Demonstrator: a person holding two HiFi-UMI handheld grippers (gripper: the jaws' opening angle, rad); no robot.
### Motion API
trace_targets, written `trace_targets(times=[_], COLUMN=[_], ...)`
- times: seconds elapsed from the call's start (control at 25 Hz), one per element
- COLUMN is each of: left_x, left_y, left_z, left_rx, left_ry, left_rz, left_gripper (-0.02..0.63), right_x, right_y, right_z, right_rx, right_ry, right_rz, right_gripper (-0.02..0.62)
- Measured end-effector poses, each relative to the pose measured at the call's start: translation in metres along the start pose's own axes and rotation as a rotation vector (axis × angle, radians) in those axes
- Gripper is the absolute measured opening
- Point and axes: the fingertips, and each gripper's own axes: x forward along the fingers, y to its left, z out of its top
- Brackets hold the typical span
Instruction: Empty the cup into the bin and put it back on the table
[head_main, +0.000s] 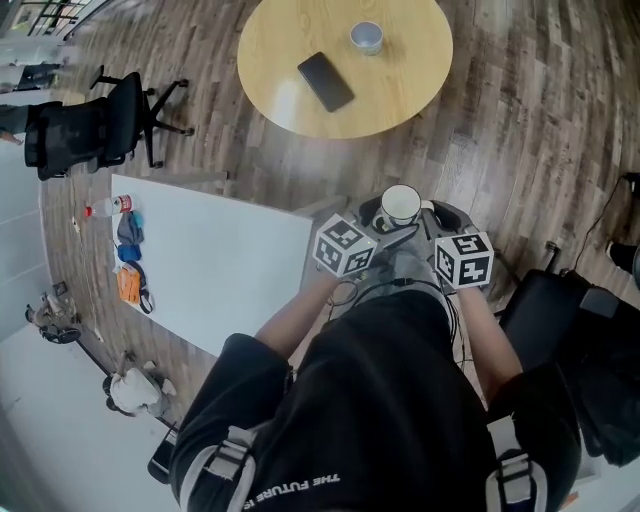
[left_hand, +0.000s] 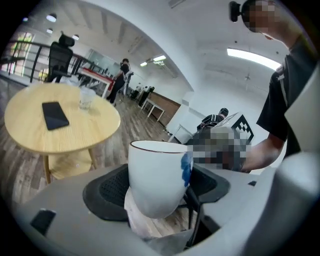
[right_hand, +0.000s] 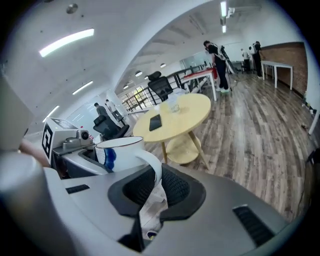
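Observation:
A white cup (head_main: 401, 205) with a blue mark hangs upright over the dark bin (head_main: 452, 216) in front of me. My right gripper (right_hand: 152, 187) is shut on the cup's handle (right_hand: 152, 165). In the left gripper view the cup (left_hand: 159, 175) stands between the wide-spread jaws of my left gripper (left_hand: 157, 202); I see no pad pressing on it. Crumpled paper (left_hand: 136, 220) lies in the bin below the cup. The round wooden table (head_main: 400, 100) stands beyond the bin.
On the round table lie a black phone (head_main: 325, 81) and a small glass (head_main: 366, 37). A white table (head_main: 220, 260) with small items stands to my left, an office chair (head_main: 100, 120) beyond it. A black bag (head_main: 560, 310) sits on my right.

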Motion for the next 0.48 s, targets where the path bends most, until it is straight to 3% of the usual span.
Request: trace_targets(times=[0.28, 0.48], left_x=[-0.06, -0.111], left_y=[-0.041, -0.042], left_z=[0.083, 0.101], left_rx=[0.346, 0.404], left_ry=[-0.261, -0.374], left_rz=[0.104, 0.217], left_gripper=[0.37, 0.37], right_x=[-0.055, -0.056], right_y=[0.051, 0.101], right_z=[0.093, 0.12], right_rx=[-0.285, -0.413], right_ry=[-0.34, -0.399], right_rz=[-0.031, 0.057], right_gripper=[0.051, 0.051])
